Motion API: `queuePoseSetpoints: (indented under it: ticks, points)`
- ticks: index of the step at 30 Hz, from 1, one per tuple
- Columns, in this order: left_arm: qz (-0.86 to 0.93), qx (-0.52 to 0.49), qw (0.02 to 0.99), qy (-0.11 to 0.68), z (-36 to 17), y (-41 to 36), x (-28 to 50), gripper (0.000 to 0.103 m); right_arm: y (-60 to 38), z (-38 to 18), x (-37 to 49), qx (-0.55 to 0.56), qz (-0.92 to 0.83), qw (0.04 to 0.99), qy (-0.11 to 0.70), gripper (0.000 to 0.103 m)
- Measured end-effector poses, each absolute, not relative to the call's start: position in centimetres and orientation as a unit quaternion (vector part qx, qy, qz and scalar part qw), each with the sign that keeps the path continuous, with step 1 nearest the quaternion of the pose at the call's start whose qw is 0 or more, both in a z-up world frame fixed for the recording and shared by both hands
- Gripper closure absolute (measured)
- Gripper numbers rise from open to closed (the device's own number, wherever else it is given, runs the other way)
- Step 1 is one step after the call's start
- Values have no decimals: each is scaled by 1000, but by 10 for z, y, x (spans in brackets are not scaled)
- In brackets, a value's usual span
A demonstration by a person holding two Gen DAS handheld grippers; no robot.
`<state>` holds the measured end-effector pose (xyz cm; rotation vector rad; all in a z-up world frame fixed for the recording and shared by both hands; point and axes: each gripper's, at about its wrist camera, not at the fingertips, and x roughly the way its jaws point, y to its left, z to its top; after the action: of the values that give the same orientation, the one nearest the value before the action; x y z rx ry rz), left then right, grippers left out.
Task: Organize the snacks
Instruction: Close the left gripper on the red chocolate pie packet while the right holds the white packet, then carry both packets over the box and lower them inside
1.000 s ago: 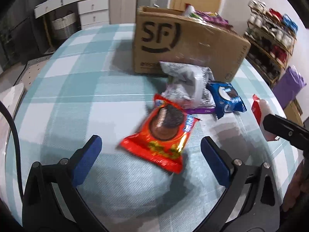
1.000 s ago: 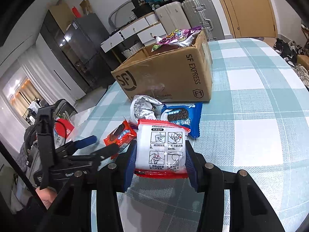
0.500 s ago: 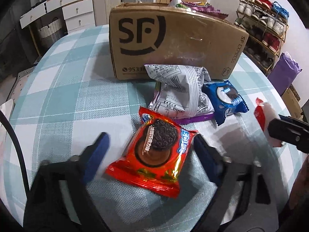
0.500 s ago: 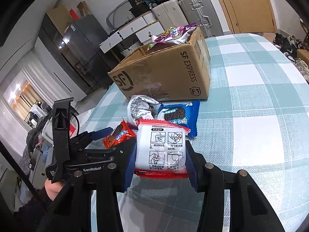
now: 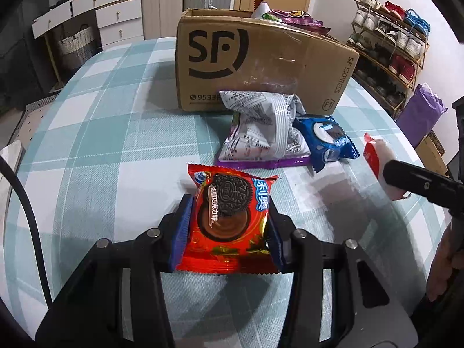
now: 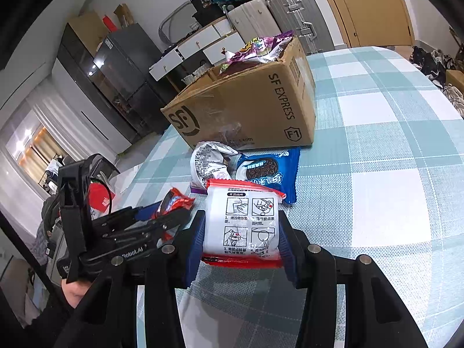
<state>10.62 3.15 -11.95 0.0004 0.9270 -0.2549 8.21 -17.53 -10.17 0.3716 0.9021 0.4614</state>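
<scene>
Left claw (image 5: 229, 226): closed on the red Oreo packet (image 5: 230, 217), held just above the tabletop (image 5: 110, 133).
Right claw (image 6: 242, 232): clamped on the white sachet (image 6: 242, 223).
Cardboard box (image 5: 261, 63): behind, apparently holding more snacks.

Even indoor light, soft shadows under grippers on tablecloth (image 5: 95, 133), glare on fridge (image 6: 116, 66), heavy fisheye vignette, sharp focus.

A red cookie packet (image 5: 230, 217) sits pinched between blue pads, its printed face up. A white packet with red edges (image 6: 242, 226) is gripped likewise, instruction panels showing. On the checked cloth, a crumpled silver bag (image 5: 261, 127) leans beside a blue cookie packet (image 5: 327, 142), before an open cardboard box (image 5: 261, 61) holding purple wrappers.
</scene>
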Motion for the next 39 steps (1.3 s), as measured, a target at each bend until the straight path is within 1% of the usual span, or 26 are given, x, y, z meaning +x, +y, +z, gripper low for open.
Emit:
queuePoseSetpoints:
  ticks: [12,17,21,24,28,32,39]
  points:
    - [-115,-22,891,440,-111,34,87,59,-168,-97,79,173,237,860,418,56]
    - [-107,-49,900,420,-96,40,69,59,-168,-89,70,186,241,862,405,56]
    - [-118,-81,899,413,-80,46,54,59,-166,-69,50,169,250,873,383,56]
    - [-123,-83,900,409,-65,46,42,59,-166,-58,36,166,256,874,378,56]
    - [-130,-93,906,391,-34,50,24,59,-168,-27,19,158,261,882,359,56]
    - [-135,-107,910,378,0,57,11,59,-173,16,7,156,271,890,331,56]
    - [-141,-103,918,356,59,64,2,59,-175,80,-5,155,282,899,296,56]
